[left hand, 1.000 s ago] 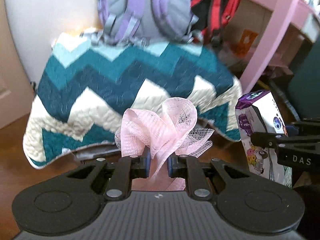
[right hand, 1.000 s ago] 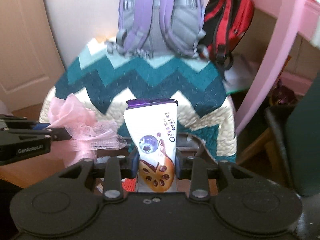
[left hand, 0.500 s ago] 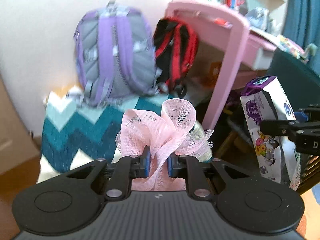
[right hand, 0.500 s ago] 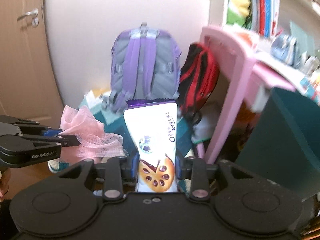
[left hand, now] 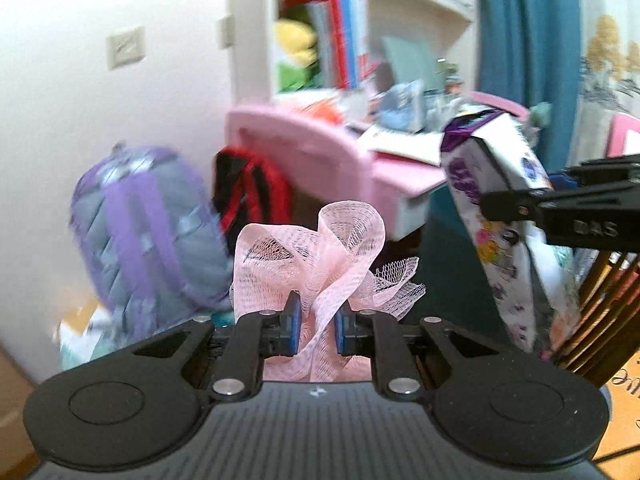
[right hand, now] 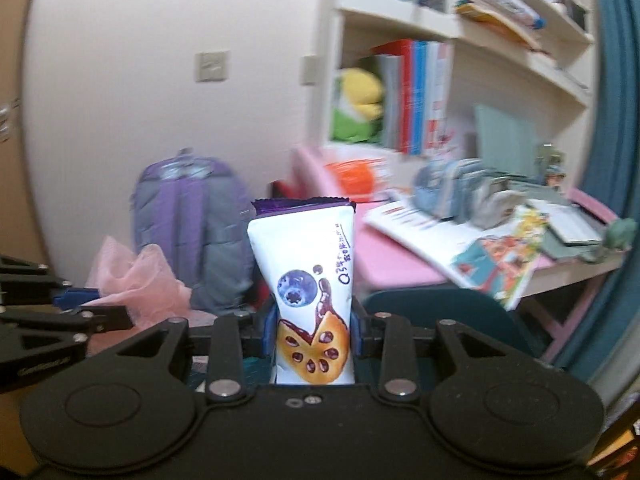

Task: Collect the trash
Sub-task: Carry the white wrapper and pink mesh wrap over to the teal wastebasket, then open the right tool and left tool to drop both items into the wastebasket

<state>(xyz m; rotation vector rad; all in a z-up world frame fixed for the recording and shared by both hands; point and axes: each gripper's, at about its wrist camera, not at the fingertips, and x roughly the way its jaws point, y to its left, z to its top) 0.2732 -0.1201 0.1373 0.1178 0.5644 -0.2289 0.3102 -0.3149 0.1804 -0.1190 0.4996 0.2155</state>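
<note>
Pink mesh netting sits pinched in the left claw; the right claw grips a snack wrapper. Both pieces are collected; no bin shows, so disposal remains.

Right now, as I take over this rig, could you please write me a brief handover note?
Left claw: shut on the crumpled pink mesh netting.
Right claw: shut on the white snack wrapper with a purple top and blueberry picture, held upright.
Both pieces are in the air, facing the pink desk and purple-grey backpack.
Done: both pieces picked up.
Left: drop both in a bin; none is in view.
</note>
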